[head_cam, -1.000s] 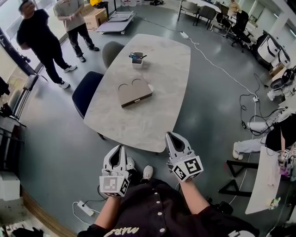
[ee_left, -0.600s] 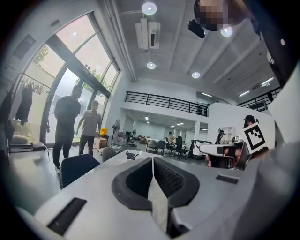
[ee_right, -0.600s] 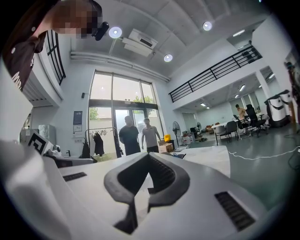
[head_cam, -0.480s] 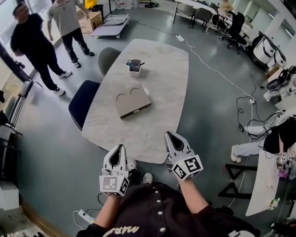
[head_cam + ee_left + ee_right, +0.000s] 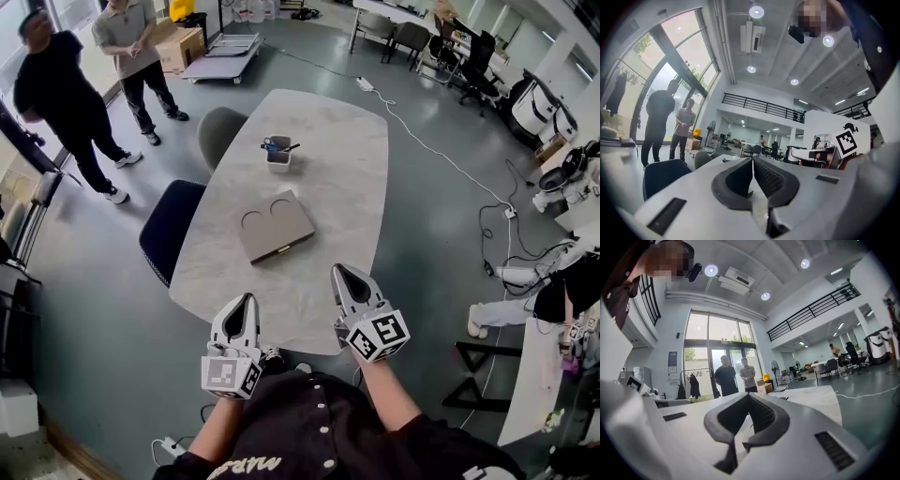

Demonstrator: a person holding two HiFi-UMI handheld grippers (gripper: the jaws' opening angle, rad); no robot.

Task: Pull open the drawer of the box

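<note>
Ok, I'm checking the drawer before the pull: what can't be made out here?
Drawer of the box: head view, too small to show a handle or gap.
Contents of the small cup: head view, too small.
Box: in neither gripper view; the jaws fill the lower part.

Brown box (image 5: 275, 226), pale grey marbled table (image 5: 330, 155), navy chair (image 5: 169, 230).

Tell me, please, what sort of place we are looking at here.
Probably an open-plan lab or workshop office: a long table on a bare grey floor, cables trailing across it, office chairs at the back, and a railed mezzanine.
</note>
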